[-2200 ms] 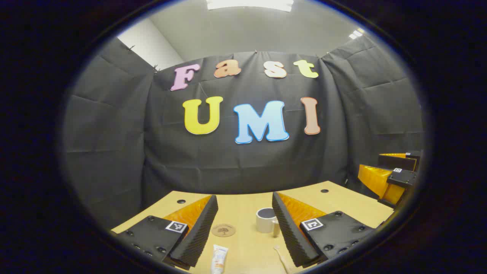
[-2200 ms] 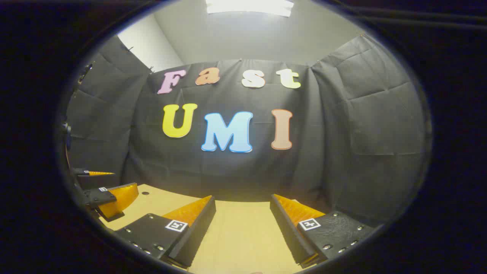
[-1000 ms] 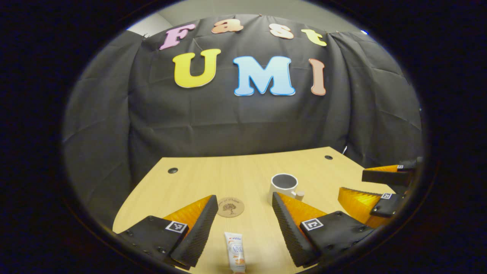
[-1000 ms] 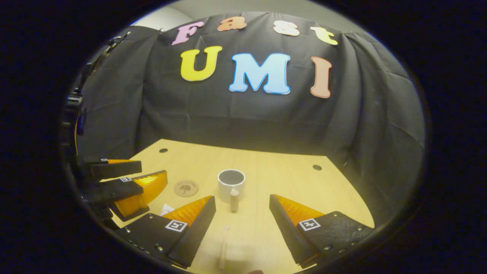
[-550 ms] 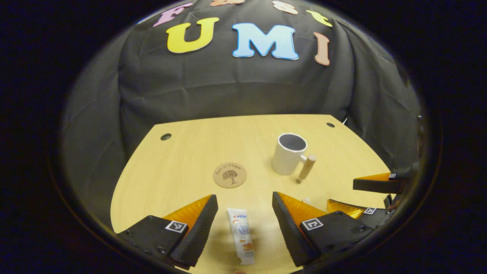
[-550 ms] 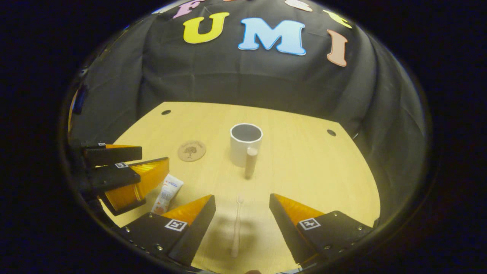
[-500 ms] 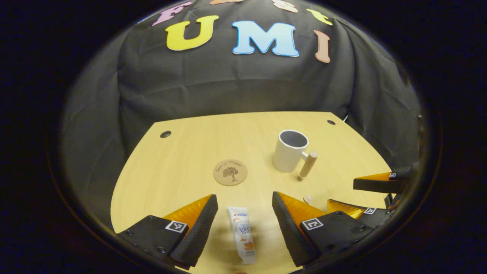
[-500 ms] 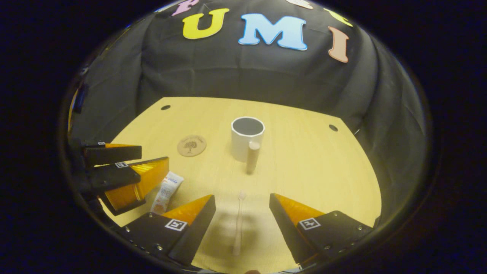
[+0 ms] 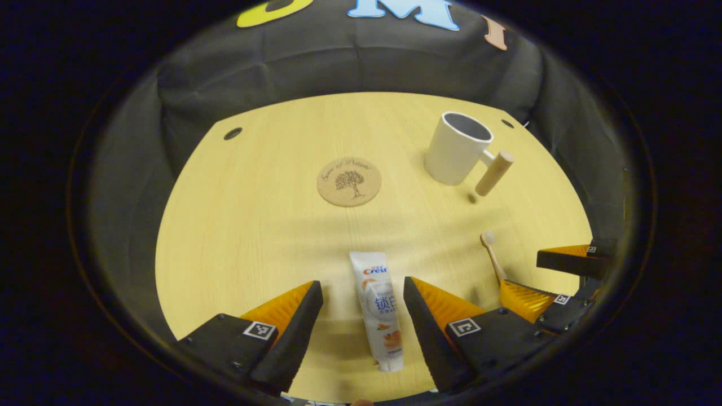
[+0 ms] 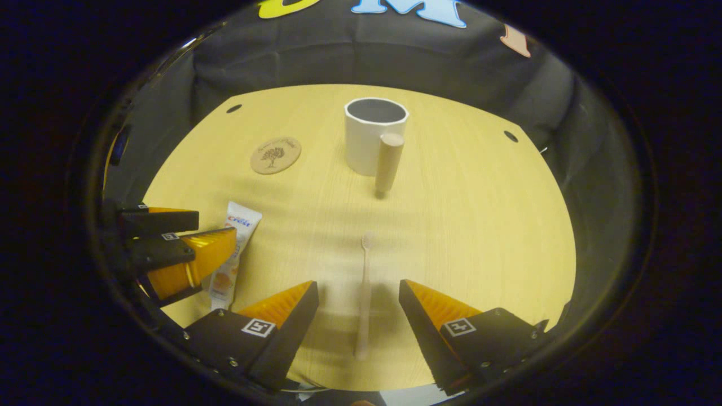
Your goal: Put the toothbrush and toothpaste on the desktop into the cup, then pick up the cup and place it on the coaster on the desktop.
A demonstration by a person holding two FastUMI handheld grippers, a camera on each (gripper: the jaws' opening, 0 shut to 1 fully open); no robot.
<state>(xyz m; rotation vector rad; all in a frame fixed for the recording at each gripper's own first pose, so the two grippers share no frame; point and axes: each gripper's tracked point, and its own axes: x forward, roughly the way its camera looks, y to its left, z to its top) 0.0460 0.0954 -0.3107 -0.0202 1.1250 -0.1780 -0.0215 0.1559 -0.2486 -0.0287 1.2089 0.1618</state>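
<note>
Both grippers, left gripper (image 9: 361, 307) and right gripper (image 10: 358, 316), gape over the soft white toothpaste tube (image 9: 379, 307) and stiff slim toothbrush (image 10: 364, 299), near the white cup (image 10: 372, 138); mid-body grips look safest.

Right gripper (image 10: 359, 301) held over the surface (image 10: 479, 225), jaws spread wide, nothing between them but the toothbrush (image 10: 364, 296) lying flat below, untouched. Cup (image 10: 372, 141) upright farther off, handle toward camera. Coaster (image 10: 276, 155) left of cup, apart. Toothpaste (image 10: 234, 239) lies at left, left gripper (image 10: 186, 239) over its lower end.
</note>
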